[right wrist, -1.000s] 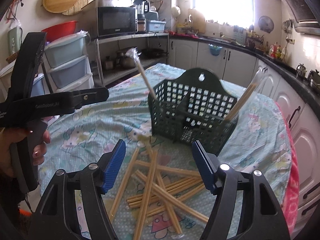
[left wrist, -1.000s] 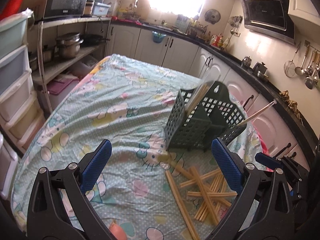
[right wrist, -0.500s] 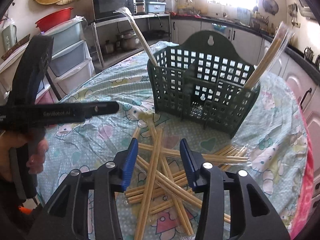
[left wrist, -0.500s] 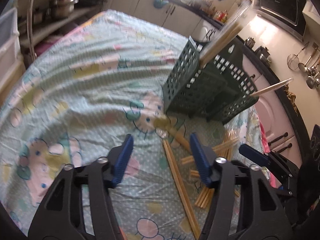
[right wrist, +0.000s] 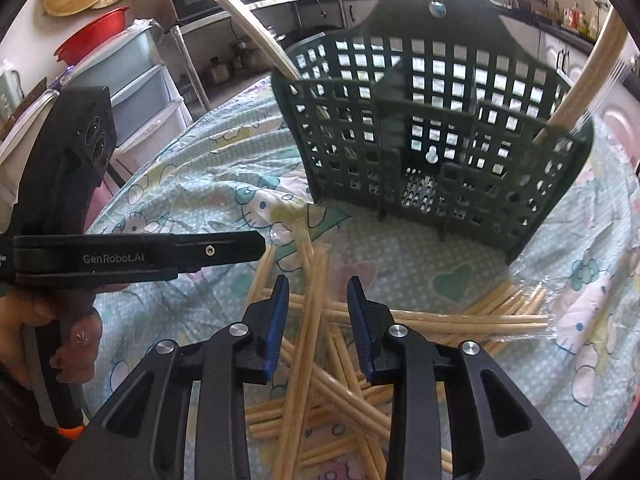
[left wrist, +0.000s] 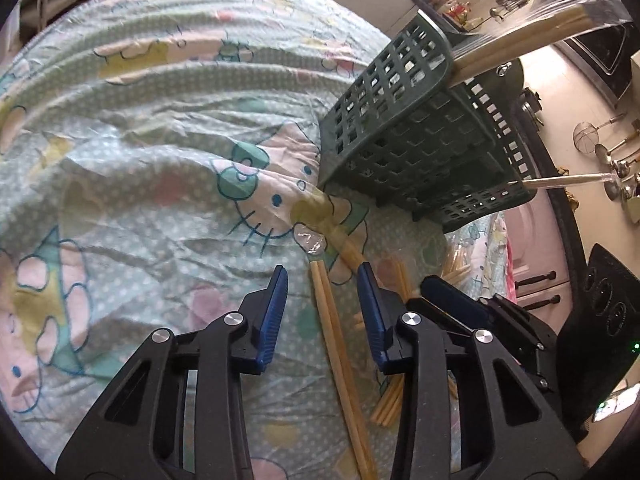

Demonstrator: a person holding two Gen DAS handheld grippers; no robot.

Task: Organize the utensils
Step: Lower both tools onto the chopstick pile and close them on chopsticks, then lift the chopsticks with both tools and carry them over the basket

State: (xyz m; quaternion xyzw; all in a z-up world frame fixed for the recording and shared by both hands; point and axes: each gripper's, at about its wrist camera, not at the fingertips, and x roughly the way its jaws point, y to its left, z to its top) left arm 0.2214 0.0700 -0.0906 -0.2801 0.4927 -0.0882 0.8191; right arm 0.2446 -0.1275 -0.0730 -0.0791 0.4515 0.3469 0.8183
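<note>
While its jaws have just been narrowing, the left hand-held gripper [left wrist: 322, 312] straddles a wrapped chopstick pair [left wrist: 336, 344] at lower centre of its frame, pads not yet pressing it. Likewise narrowing, the right hand-held gripper [right wrist: 318, 320] brackets a long chopstick [right wrist: 308, 320] atop the scattered chopsticks [right wrist: 440, 320], unclamped. Both piles lie on the cartoon-print cloth [left wrist: 140, 140] covering the bench. Beyond, toward the upper right, stands the dark green utensil basket [right wrist: 440, 140], wrapped chopsticks [left wrist: 532, 40] leaning out of it.
</note>
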